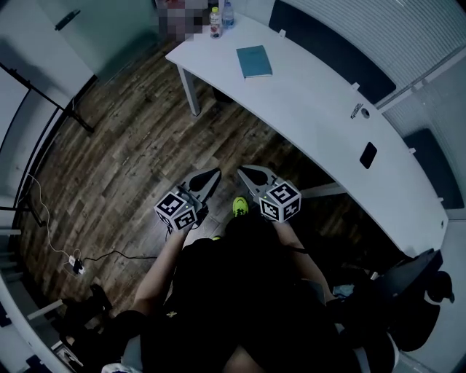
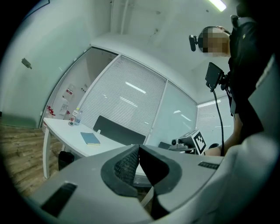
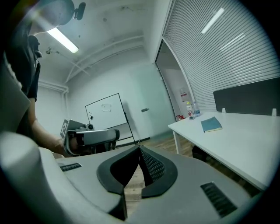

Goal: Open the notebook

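Both fully shut, nothing between the jaws: left tool (image 1: 215,173) and right tool (image 1: 242,171) sit side by side at centre frame in the head view, over the wood floor (image 1: 124,160), tips near each other but apart. Notebook (image 1: 254,61) lies closed and flat on the white worktop (image 1: 320,109), upper centre, well apart from both tools. Two bottles (image 1: 216,20) stand at the worktop's far end, top of frame.
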